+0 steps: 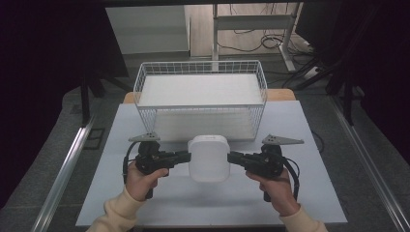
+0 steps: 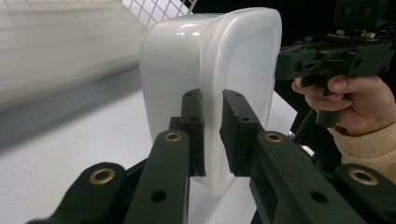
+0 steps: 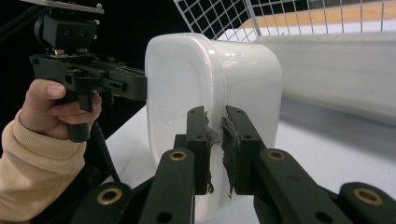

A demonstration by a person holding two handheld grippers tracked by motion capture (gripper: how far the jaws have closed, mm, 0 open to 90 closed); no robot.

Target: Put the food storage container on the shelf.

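Over the white table point(image 1: 145, 203), just before the wire basket point(image 1: 200, 104) | white container point(image 1: 208, 158) between both grippers | left gripper point(image 1: 186, 156) jaws nearly shut, pinching its left rim | right gripper point(image 1: 232, 157) likewise on the right rim | container seemingly off the table, though its underside is hidden.

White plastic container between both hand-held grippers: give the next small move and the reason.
Probably carry the white plastic container forward over the white wire basket. The left hand-held gripper and right hand-held gripper each clamp its rim, and the basket stands open just behind it.
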